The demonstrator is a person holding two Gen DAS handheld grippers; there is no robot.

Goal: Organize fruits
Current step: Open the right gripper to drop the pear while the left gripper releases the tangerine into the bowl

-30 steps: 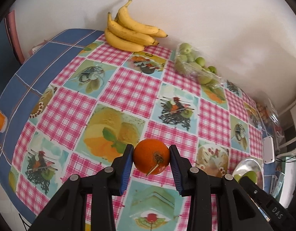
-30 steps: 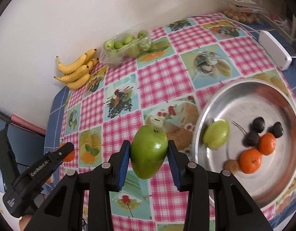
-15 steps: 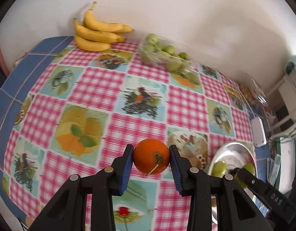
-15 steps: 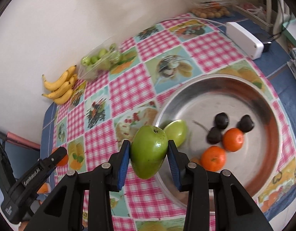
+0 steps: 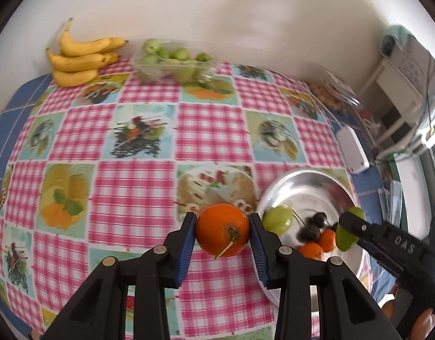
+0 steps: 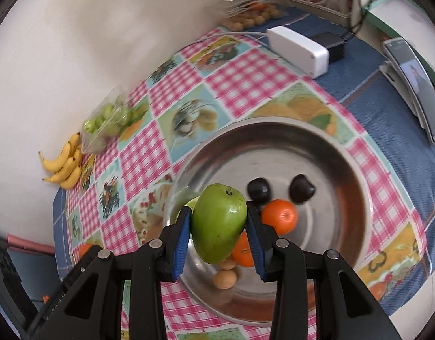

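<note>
Both views have slid across the checked cloth since a second ago, so that the wide round steel bowl (image 6: 274,130), which sat off to one side, now lies close under both tools; the yellow banana bunch (image 5: 81,56) and the clear tub of small green fruit (image 5: 175,62) have drifted toward the far left of the counter (image 5: 132,184). Left gripper (image 5: 222,231): its blue-padded jaws are clenched on a round orange with a dry stalk (image 5: 222,231), hanging over the pink check just left of the bowl's rim; the bowl lies to its right, not yet under it. Right gripper (image 6: 218,228): jaws clamped on the flanks of a smooth green mango-shaped fruit (image 6: 218,222), long axis running up and down between the pads, stem end up; it hangs over the bowl's near-left part, above a pale green fruit (image 5: 276,219), small oranges (image 6: 279,216) and dark plum-like fruits (image 6: 302,188) already inside. My judgement: the right hand is the nearer and can let go first; the left needs further travel rightward over the rim.
</note>
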